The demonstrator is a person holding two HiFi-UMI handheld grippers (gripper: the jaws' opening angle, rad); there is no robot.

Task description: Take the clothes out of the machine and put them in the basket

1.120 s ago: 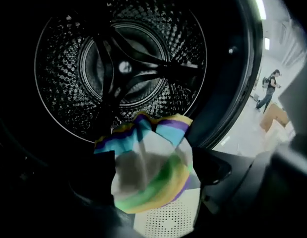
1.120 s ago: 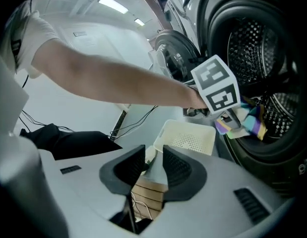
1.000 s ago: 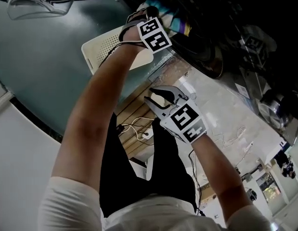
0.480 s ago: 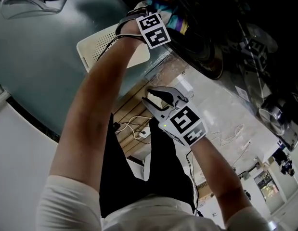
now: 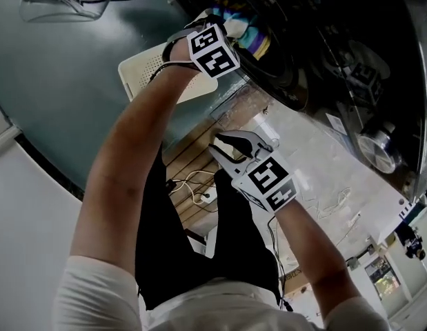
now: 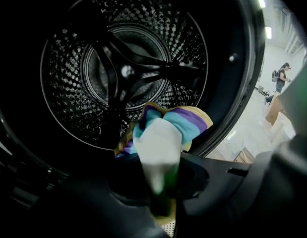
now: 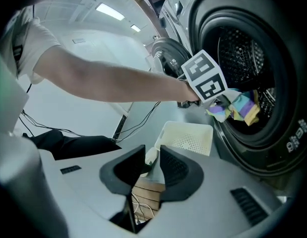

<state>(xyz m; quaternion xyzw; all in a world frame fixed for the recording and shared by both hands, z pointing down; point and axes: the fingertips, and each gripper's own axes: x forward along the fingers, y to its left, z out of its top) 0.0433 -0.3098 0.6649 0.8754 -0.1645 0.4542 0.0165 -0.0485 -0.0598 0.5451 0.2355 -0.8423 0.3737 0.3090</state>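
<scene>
So the striped garment (image 6: 168,128), turquoise, purple and yellow with a white part, is bunched up at the lower front edge of the drum (image 6: 123,68), right in the mouth of the machine (image 7: 232,133). Your left gripper (image 6: 160,182) has it: the jaws have just been closing and now they're clamped on the white part of the cloth, with the rest of it puffing out above the tips. From your right gripper view you can see a bit more coloured cloth sitting just inside the door rim beside that hand. The back of the drum looks bare as far as I can tell, just the perforated wall and the paddles.

The basket (image 7: 185,135), white and perforated, sits on the floor (image 5: 75,102) just in front of the machine, below your left forearm. No clothes show in the part of it I can see.

Your right gripper (image 7: 152,157) hangs well back from the door, above the basket's near edge, jaws a narrow gap apart with nothing between them. Some cables (image 5: 192,185) trail over the floor under you, and a person (image 6: 281,78) stands far off in the room.
</scene>
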